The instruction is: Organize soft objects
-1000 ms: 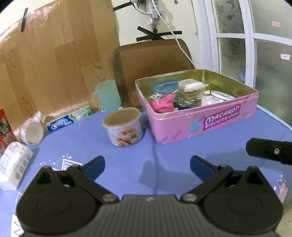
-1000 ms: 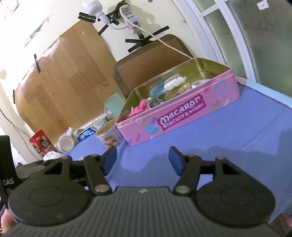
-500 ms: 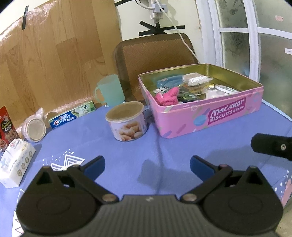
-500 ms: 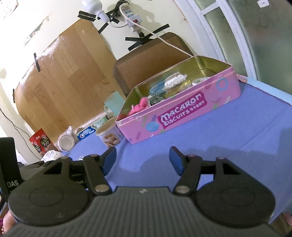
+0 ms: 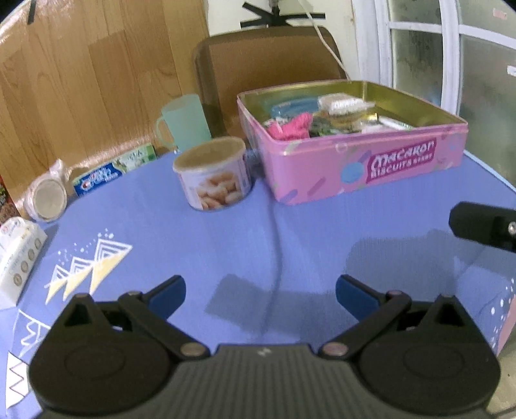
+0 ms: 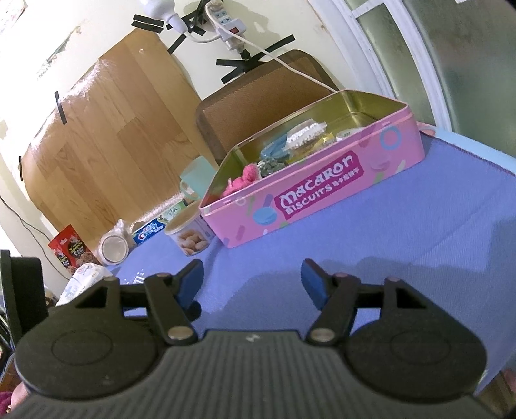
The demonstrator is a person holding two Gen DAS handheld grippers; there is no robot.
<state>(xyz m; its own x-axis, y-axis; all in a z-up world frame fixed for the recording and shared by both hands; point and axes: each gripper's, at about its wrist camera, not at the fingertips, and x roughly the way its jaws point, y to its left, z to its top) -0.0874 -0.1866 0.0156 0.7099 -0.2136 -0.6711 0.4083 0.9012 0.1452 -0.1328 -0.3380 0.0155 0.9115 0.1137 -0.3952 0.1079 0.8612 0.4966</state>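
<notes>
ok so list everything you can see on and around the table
biscuit tin: 1, pink, open, far right of table
pink soft item: 1, inside the tin, left end
other tin contents: several, mixed, too small to name
round can: 1, pale, left of the tin
mug: 1, mint green, behind the can
toothpaste box: 1, blue and green, far left
wrapped round lid: 1, clear
white packet: 1, left edge
red snack box: 1, far left
tablecloth: 1, blue
chair back: 1, brown
power strip: 1, white, on wall
left gripper: open, empty
right gripper: open, empty
</notes>
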